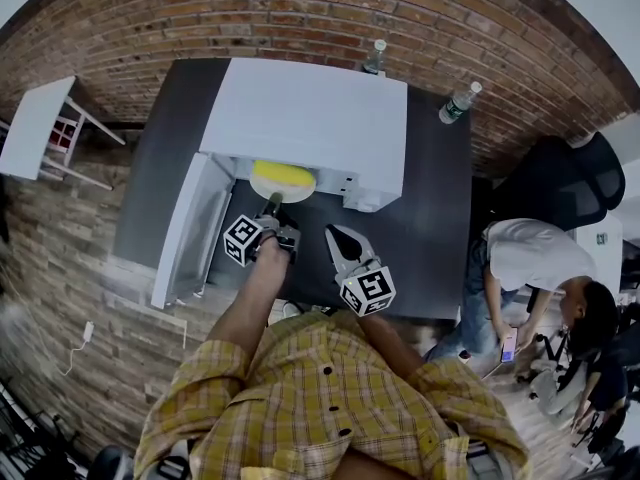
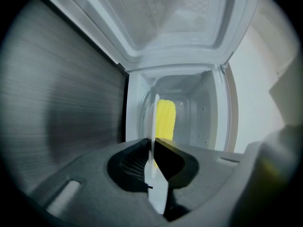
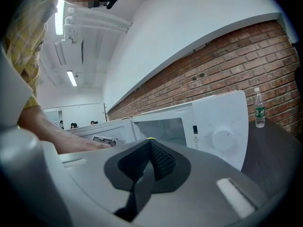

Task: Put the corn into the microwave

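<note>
While left gripper (image 1: pixel 272 206) jaws pinched the stiff plate (image 2: pixel 155 126) by its rim at the microwave (image 1: pixel 310 118), loose corn (image 2: pixel 165 119) looked roll-prone; right gripper (image 1: pixel 335 235) jaws closed together, empty.

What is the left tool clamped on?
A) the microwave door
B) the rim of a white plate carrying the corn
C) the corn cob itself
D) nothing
B: in the left gripper view the left tool has its jaws pinched on the edge of the white plate, with the corn on the plate at the microwave opening.
</note>
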The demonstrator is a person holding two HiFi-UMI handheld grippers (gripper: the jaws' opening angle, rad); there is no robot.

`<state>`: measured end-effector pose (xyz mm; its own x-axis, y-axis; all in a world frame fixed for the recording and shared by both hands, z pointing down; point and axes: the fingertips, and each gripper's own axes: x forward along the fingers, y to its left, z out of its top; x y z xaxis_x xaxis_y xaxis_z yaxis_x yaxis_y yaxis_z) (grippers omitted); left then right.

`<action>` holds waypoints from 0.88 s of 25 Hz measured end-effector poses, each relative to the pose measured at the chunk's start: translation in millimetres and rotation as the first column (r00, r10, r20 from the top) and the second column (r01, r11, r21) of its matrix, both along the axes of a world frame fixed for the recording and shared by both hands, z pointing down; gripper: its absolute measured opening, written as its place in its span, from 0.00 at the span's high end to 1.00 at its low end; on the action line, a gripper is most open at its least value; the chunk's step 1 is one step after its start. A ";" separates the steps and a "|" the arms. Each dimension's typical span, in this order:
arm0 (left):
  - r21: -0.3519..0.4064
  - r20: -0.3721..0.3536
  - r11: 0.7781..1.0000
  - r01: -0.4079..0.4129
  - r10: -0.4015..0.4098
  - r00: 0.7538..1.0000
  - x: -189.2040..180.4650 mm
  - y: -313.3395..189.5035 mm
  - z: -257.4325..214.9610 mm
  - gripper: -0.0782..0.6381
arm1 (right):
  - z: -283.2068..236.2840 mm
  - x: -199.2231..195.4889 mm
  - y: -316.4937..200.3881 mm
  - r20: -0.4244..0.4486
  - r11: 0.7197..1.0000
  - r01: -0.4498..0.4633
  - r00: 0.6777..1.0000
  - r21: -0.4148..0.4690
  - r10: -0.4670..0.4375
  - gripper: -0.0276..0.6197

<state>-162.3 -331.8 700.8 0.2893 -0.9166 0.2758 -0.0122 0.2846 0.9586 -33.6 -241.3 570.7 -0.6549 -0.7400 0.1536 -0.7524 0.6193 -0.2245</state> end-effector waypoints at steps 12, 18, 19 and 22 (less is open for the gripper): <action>-0.039 -0.003 0.999 0.032 -0.032 0.999 2.3 -22.6 19.5 0.84 | -2.7 9.9 -7.1 0.025 1.000 -0.006 1.000 -0.001 0.006 0.95; -0.057 0.012 0.998 0.042 -0.041 0.999 1.2 -28.1 22.6 0.85 | -2.1 12.8 -9.0 0.027 1.000 -0.007 1.000 -0.004 0.007 0.95; -0.061 0.012 0.997 0.042 -0.041 0.999 1.5 -28.0 23.6 0.86 | -2.5 12.7 -9.1 0.023 1.000 -0.004 1.000 0.000 0.004 0.95; -0.068 0.013 0.997 0.042 -0.041 0.999 1.3 -28.5 26.1 0.86 | -5.3 12.2 -10.6 0.022 1.000 0.000 1.000 0.009 0.000 0.95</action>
